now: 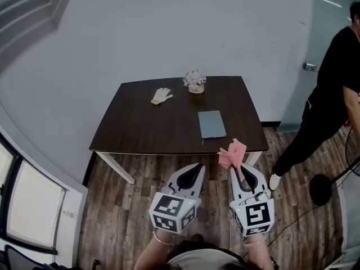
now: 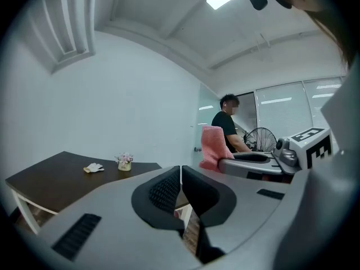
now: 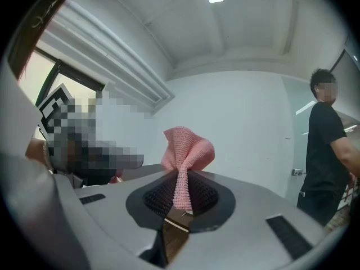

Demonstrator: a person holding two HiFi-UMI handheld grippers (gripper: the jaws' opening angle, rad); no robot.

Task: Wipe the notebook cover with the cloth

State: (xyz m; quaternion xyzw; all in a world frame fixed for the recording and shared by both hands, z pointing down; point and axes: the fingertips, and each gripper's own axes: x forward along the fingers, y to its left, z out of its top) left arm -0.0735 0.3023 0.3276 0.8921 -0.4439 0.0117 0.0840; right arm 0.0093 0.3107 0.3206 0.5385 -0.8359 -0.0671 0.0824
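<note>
Left gripper (image 1: 195, 172): jaws together, nothing between them. Right gripper (image 1: 238, 172): clamped on a pink knitted cloth (image 1: 232, 153), bunched above the jaws. Both hang over the wood-plank floor (image 1: 129, 207), just short of the dark brown wooden surface (image 1: 146, 122). A grey-blue rectangular notebook (image 1: 211, 124) lies flat at its near right. A white glove (image 1: 161, 95) and a small pot of flowers (image 1: 195, 82) sit toward the far edge.

Notebook (image 1: 211, 124) on table (image 1: 146, 129), right of glove (image 1: 161, 96)
</note>
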